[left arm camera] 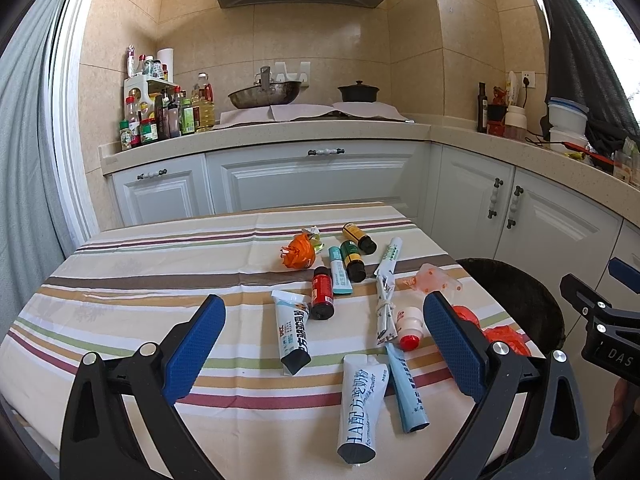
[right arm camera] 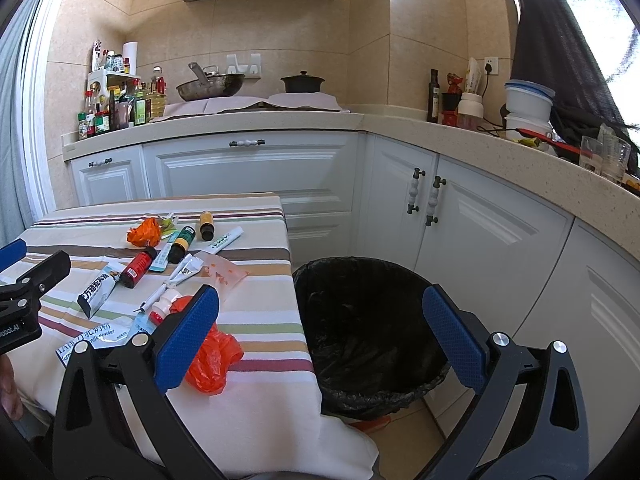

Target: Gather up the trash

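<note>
While nothing is gripped yet, both tools hover.
Left view: left gripper (left arm camera: 324, 336) spread wide, empty; tubes (left arm camera: 294, 334) and bottles (left arm camera: 322, 292) lie between its pads toward 12 o'clock on the table (left arm camera: 120, 300).
Right view: right gripper (right arm camera: 320, 328) released; bin (right arm camera: 360, 320) at 12 o'clock, orange bag (right arm camera: 214, 356) at 9 o'clock.
Risk: I'd guess round bottles may roll off if nudged.

- Bright daylight pours in from a window (left arm camera: 600, 20) at upper right, blown out to white in both views.
- The beige wall tiles (right arm camera: 424, 12) carry a glare patch.
- Fisheye distortion bows the countertop (left arm camera: 280, 136) and darkens the corners.
- Focus is sharp; shadows are soft.
</note>
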Motion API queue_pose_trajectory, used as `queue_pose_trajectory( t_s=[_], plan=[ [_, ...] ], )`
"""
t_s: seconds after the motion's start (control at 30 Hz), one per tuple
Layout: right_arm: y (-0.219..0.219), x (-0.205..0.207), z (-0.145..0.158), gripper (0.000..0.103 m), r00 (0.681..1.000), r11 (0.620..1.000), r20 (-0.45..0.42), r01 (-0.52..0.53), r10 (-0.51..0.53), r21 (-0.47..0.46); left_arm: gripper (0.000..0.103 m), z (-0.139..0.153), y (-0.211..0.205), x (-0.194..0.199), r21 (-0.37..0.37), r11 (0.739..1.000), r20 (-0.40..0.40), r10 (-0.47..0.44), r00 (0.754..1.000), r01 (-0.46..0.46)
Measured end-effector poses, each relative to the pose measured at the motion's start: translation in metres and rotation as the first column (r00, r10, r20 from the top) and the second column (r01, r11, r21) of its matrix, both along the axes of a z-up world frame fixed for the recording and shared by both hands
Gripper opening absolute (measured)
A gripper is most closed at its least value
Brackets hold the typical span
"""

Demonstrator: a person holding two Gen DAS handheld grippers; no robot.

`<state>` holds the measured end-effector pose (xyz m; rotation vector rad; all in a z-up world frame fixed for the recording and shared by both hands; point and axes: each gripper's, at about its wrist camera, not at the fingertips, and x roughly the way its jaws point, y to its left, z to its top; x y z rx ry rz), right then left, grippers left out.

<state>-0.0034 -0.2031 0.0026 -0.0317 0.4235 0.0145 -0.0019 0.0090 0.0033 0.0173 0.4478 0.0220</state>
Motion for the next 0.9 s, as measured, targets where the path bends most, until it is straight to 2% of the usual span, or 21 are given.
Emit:
queue_pose_trajectory(
  t_s=[0.9],
  plan=[
    [0.0033,0.0017,-0.0066,0.100,1.000,1.000,-0.016,-0.005,0.005,0.003,0.097,-0.0038,0.0087,-0.0002,-0.008,1.000,-0.014,0.013,1.000,-0.013]
  ],
)
